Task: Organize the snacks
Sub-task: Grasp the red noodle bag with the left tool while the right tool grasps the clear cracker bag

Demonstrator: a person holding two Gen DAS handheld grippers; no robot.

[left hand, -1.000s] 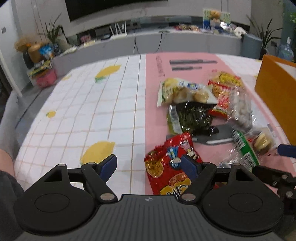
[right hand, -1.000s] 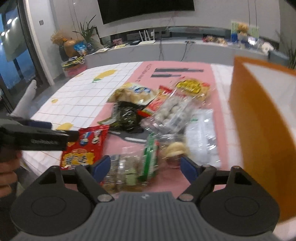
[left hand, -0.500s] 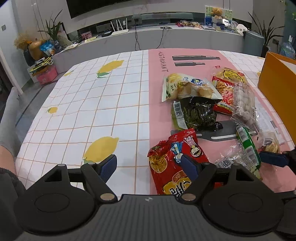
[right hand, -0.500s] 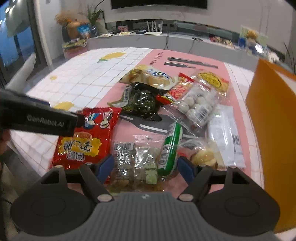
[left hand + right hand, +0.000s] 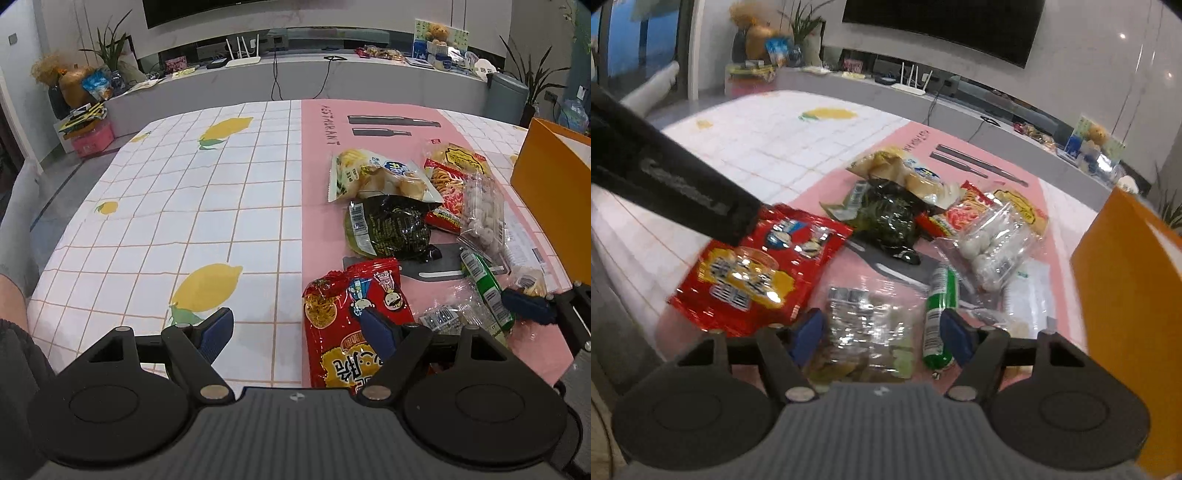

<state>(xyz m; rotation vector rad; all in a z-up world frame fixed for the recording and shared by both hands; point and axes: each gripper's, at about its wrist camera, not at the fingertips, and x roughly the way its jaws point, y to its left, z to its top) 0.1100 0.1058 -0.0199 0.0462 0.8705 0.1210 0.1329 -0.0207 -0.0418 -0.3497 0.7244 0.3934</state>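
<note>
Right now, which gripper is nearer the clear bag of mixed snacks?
Right. The right gripper has just been closing, its fingers flanking the clear bag without visibly pressing it. The left gripper hangs open beside it, over the red packet.

Snack packets heaped on the pink part of the table.
A flat red foil packet (image 5: 753,273) lies at 9 o'clock of the heap; a clear crinkled bag (image 5: 866,332) and green tube (image 5: 940,314) at 6; a dark green pouch (image 5: 886,218) centre; white balls in a clear bag (image 5: 990,247) at 3.
</note>
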